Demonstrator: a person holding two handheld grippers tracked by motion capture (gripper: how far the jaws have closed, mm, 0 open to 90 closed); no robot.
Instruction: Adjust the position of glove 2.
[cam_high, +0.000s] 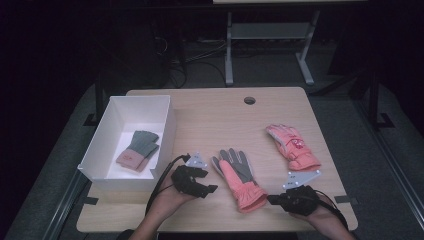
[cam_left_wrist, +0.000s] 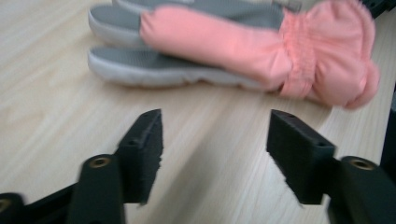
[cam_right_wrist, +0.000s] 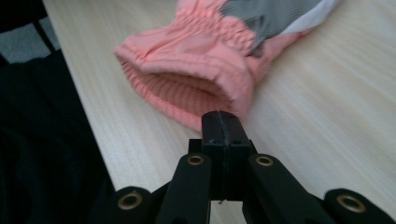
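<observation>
A pink glove with a grey palm (cam_high: 239, 176) lies palm up at the middle of the wooden table (cam_high: 210, 120), cuff toward me. My left gripper (cam_high: 209, 181) sits just left of it, open, nothing between its jaws; in the left gripper view (cam_left_wrist: 215, 140) the glove (cam_left_wrist: 224, 46) lies a little ahead on the wood. My right gripper (cam_high: 270, 199) is at the glove's cuff on the right side. In the right gripper view (cam_right_wrist: 222, 123) its jaws are shut flush together, their tip at the cuff's (cam_right_wrist: 187, 88) lower edge, and no fabric shows between them.
A second pink glove (cam_high: 293, 145) lies back up at the right. A white box (cam_high: 167, 125) at the table's left holds a grey and pink knit glove (cam_high: 140, 148). A cable hole (cam_high: 249, 100) sits near the far edge. Both hands are close to the front edge.
</observation>
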